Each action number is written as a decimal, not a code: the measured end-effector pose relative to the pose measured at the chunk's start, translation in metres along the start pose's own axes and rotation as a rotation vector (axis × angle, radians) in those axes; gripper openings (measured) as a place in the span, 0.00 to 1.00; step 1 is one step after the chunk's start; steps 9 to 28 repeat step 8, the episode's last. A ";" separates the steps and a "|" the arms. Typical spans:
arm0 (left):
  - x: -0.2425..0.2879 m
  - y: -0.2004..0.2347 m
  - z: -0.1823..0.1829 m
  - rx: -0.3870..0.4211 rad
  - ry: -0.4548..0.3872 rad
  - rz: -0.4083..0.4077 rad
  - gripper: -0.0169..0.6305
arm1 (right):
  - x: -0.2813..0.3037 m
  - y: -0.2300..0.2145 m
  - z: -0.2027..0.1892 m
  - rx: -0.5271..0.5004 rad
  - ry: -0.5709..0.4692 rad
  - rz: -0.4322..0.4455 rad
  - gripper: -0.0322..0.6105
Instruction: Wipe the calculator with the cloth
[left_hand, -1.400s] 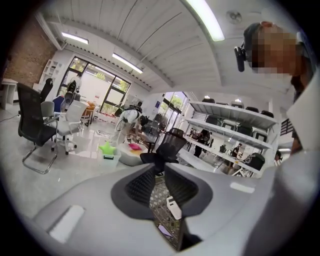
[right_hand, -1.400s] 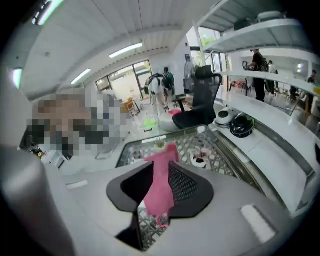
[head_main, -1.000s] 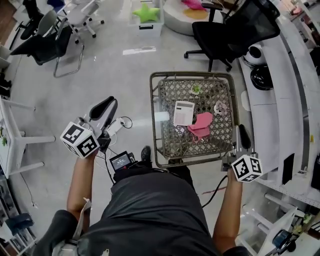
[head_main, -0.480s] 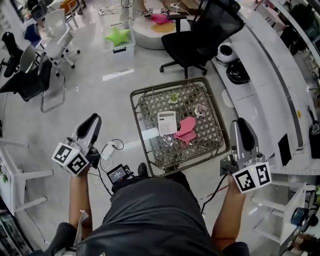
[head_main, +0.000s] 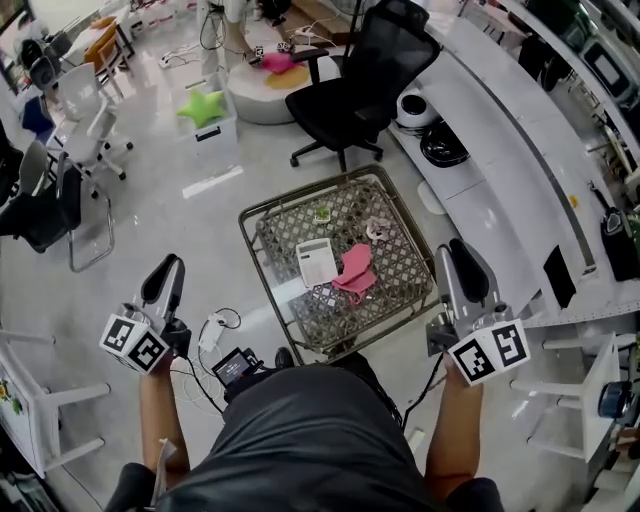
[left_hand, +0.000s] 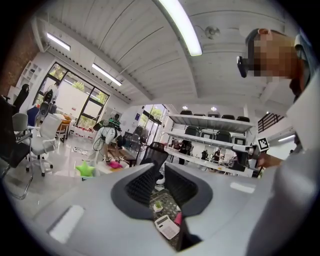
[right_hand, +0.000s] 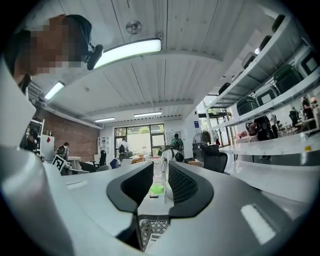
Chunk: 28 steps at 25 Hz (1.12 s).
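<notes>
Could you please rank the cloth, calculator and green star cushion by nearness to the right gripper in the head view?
1. cloth, mid-table.
2. calculator, just left of the cloth.
3. green star cushion, far upper left.

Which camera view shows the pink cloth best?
The head view: the whole pink cloth lies in sight from above, beside the calculator. The left gripper view shows only a small edge of the pink cloth. The right gripper view does not show it.
</notes>
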<state>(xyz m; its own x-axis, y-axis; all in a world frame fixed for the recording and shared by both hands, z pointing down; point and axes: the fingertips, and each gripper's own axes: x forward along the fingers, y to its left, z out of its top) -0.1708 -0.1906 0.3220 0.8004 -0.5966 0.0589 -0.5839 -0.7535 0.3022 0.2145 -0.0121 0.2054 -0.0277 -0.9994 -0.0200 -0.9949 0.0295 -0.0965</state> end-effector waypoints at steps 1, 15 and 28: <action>0.000 -0.001 0.001 -0.001 0.001 0.000 0.12 | -0.001 0.000 0.000 0.002 0.001 -0.003 0.17; -0.007 -0.013 -0.001 -0.004 0.006 0.012 0.12 | -0.011 -0.006 0.000 0.018 0.007 -0.005 0.17; -0.007 -0.013 -0.001 -0.004 0.006 0.012 0.12 | -0.011 -0.006 0.000 0.018 0.007 -0.005 0.17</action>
